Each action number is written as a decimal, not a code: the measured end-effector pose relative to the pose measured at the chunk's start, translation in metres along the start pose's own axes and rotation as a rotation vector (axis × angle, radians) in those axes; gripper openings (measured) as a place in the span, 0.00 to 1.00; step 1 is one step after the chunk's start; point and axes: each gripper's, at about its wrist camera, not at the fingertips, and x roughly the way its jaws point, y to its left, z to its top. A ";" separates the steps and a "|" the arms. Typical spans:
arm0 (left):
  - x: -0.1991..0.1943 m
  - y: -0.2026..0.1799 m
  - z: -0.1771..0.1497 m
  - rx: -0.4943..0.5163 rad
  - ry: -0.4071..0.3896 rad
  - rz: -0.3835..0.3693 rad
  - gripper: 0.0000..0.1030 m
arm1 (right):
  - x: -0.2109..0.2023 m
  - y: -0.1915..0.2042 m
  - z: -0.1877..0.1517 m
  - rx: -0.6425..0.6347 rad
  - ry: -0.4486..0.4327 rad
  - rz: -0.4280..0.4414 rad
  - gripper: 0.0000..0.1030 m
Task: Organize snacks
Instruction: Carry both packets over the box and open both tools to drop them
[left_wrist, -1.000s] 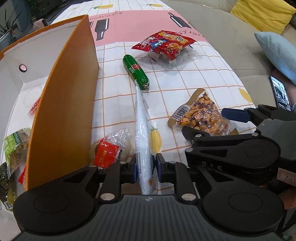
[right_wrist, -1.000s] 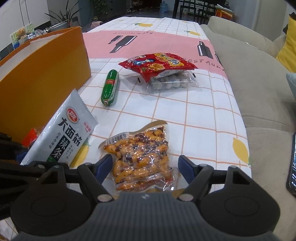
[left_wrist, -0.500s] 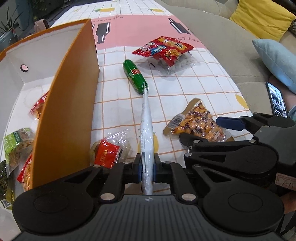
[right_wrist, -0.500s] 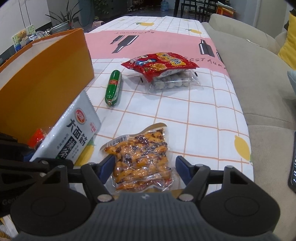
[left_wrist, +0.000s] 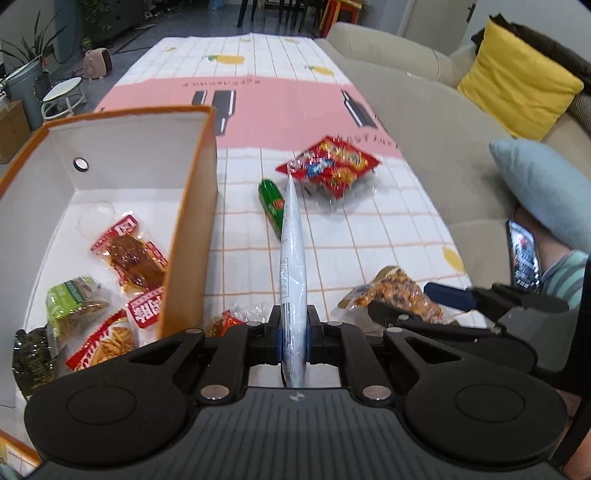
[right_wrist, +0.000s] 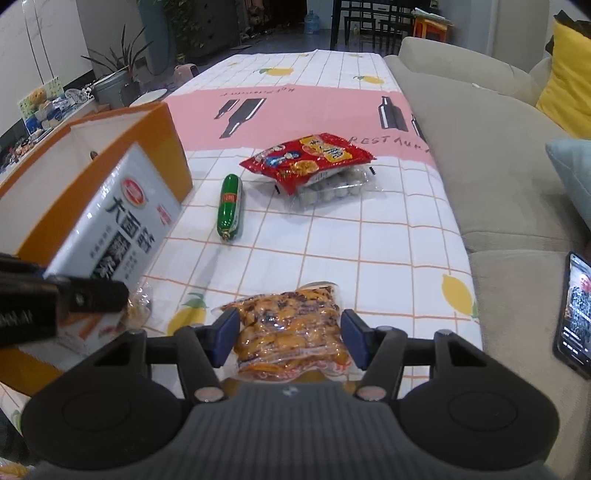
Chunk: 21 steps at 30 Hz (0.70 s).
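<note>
Lifted edge-on in left tool (left_wrist: 293, 339): slim white snack packet (left_wrist: 292, 258).

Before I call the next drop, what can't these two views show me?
- Left wrist view: white packet edge-on, label unreadable.
- Left wrist view: orange box near corner hidden behind left gripper.
- Right wrist view: nut pouch near end hidden behind right gripper, closing; contact unclear.

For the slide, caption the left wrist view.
Left gripper pinches a white snack packet beside the orange box.
</note>
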 end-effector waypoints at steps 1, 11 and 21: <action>-0.004 0.002 0.001 -0.009 -0.004 -0.006 0.11 | -0.003 0.000 0.001 0.002 -0.004 0.005 0.56; -0.057 0.026 0.028 -0.006 -0.068 -0.005 0.11 | -0.059 0.022 0.026 -0.012 -0.161 0.078 0.54; -0.090 0.076 0.056 0.078 -0.046 0.090 0.11 | -0.080 0.086 0.071 -0.131 -0.233 0.222 0.45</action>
